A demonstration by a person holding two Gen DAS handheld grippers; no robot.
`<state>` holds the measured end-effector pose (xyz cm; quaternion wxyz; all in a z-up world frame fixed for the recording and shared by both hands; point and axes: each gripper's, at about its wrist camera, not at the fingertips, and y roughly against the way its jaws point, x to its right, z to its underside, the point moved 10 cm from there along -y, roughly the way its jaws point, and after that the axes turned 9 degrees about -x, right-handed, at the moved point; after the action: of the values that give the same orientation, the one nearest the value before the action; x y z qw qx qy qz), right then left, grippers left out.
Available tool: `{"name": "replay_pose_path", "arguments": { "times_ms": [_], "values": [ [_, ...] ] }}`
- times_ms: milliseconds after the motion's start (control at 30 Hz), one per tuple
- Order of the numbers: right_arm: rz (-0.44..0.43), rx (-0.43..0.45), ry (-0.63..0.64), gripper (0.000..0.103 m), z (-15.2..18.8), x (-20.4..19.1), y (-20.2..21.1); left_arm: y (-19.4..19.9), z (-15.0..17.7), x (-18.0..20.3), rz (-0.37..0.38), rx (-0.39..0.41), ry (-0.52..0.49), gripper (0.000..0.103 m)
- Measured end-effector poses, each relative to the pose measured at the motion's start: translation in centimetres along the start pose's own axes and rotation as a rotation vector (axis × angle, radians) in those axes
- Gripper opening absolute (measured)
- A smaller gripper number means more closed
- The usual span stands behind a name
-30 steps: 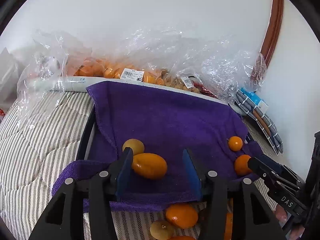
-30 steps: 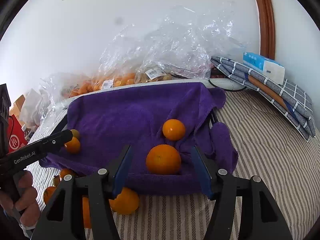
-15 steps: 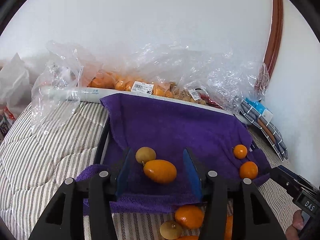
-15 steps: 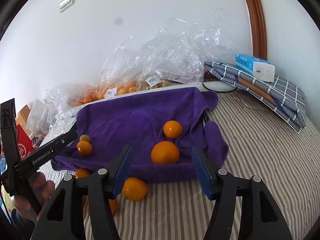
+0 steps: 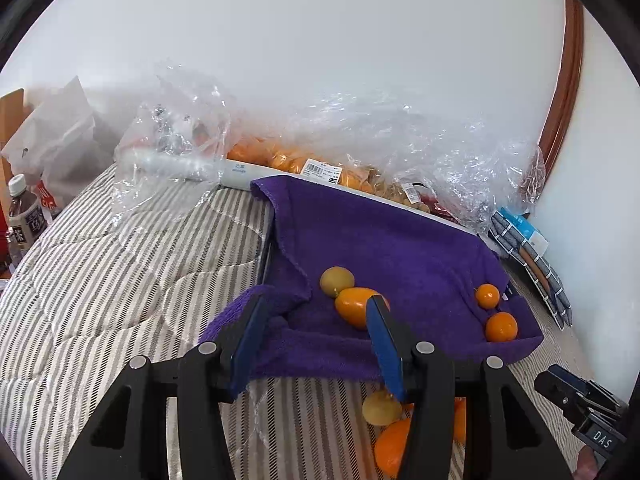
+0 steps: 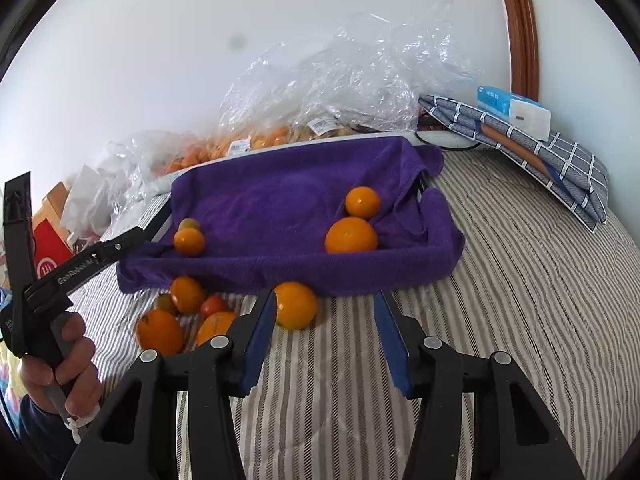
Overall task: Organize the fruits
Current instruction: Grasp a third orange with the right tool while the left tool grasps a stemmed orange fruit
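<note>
Both tongs hang empty, jaws apart, over a striped bed where fruit is being sorted onto a purple towel (image 6: 280, 200). Four pieces already lie on the towel; a loose orange (image 6: 295, 305) sits on the bed at the towel's near edge, just ahead of the right tongs (image 6: 325, 334) and slightly left of their centreline. The left tongs (image 5: 312, 342) point toward the towel's left part; the right appear nearer this orange.
</note>
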<state>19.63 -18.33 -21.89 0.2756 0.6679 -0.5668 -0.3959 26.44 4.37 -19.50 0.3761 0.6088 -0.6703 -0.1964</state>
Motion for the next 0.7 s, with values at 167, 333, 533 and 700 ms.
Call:
{"name": "replay_pose_path", "arguments": {
  "times_ms": [167,333,533,700],
  "values": [
    [-0.023,-0.008,0.029,0.046,1.0,-1.4,-0.1,1.1,1.5,-0.6,-0.013,-0.018,-0.019,0.05],
    [-0.014,-0.059,0.057,0.041,0.8,-2.2,-2.1,1.6,2.2,-1.4,0.007,-0.039,0.006,0.051],
    [-0.001,-0.087,0.052,0.04,0.0,-2.2,-4.3,0.8,2.4,-1.2,0.031,-0.077,0.011,0.051],
    [-0.01,-0.144,0.058,0.036,0.2,-2.5,-5.9,0.5,2.8,-0.6,0.069,-0.1,0.001,0.051]
  ]
}}
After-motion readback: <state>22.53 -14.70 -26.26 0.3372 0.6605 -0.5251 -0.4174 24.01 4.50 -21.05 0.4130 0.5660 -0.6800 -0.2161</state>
